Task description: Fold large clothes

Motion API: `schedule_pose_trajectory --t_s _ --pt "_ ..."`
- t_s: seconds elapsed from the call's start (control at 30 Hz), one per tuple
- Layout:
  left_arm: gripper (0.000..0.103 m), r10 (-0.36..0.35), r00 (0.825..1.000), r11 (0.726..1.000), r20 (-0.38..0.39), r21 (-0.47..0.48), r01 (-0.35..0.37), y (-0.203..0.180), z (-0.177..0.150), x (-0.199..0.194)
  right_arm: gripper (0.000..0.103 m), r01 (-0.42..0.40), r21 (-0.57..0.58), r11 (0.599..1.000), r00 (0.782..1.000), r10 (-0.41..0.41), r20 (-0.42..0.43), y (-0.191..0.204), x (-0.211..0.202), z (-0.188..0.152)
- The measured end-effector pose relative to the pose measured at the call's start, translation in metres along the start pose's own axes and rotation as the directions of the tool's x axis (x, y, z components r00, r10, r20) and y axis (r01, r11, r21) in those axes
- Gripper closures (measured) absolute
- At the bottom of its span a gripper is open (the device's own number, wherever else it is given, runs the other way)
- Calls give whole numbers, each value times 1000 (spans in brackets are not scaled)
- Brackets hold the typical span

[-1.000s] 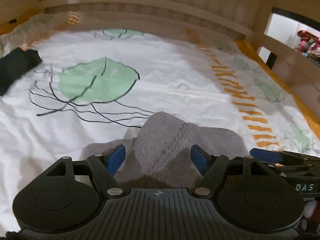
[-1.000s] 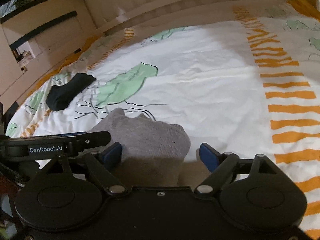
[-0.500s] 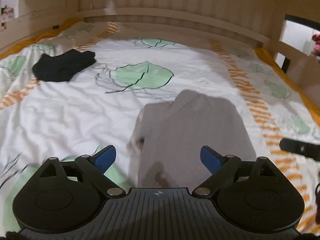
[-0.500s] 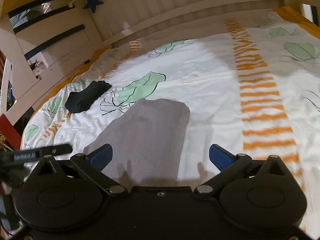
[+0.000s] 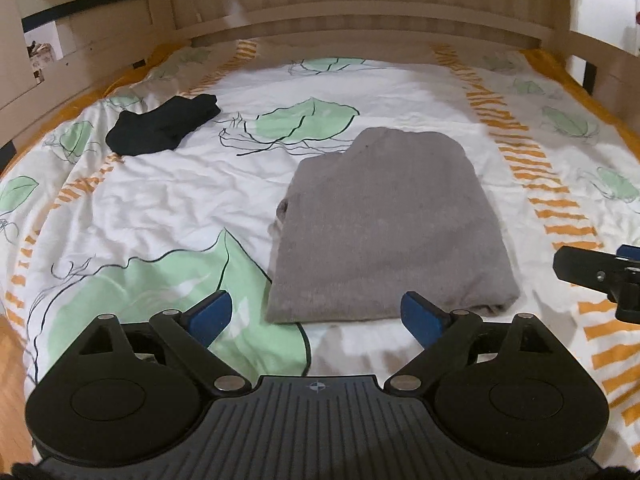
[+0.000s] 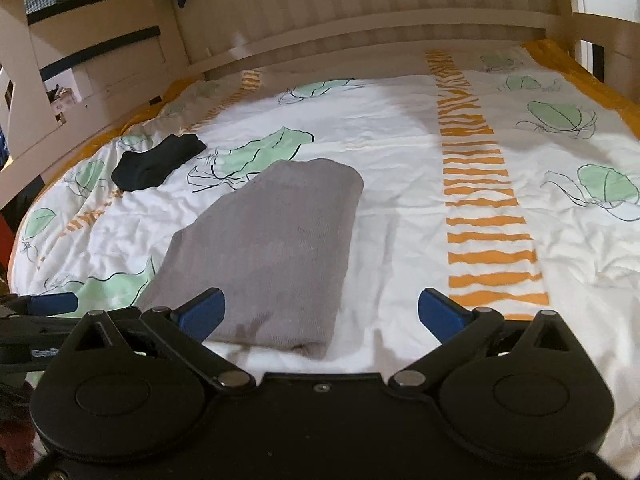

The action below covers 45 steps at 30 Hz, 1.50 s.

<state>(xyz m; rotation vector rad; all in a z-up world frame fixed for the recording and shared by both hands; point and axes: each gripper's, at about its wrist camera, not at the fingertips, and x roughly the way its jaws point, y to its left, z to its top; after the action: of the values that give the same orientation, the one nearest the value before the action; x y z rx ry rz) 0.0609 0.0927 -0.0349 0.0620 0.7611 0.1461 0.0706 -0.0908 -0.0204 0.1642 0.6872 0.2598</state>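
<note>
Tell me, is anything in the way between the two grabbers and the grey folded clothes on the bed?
Nothing visible is. The grey folded garment lies just ahead of the open left gripper and the open right gripper, with only bedsheet between. The black garment sits far off to the side.
</note>
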Motion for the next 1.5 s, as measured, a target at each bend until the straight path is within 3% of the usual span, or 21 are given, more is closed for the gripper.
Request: schedule_pose_trajectory --t_s 0.47,1.5 --pt "11 -36 998 998 -47 -56 34 0 -17 -19 0 72 -24 997 997 -72 -16 0 -25 -18" --pt "11 -48 996 996 -75 -76 42 2 -20 -19 0 50 -41 998 998 -51 -35 3 -27 -17"
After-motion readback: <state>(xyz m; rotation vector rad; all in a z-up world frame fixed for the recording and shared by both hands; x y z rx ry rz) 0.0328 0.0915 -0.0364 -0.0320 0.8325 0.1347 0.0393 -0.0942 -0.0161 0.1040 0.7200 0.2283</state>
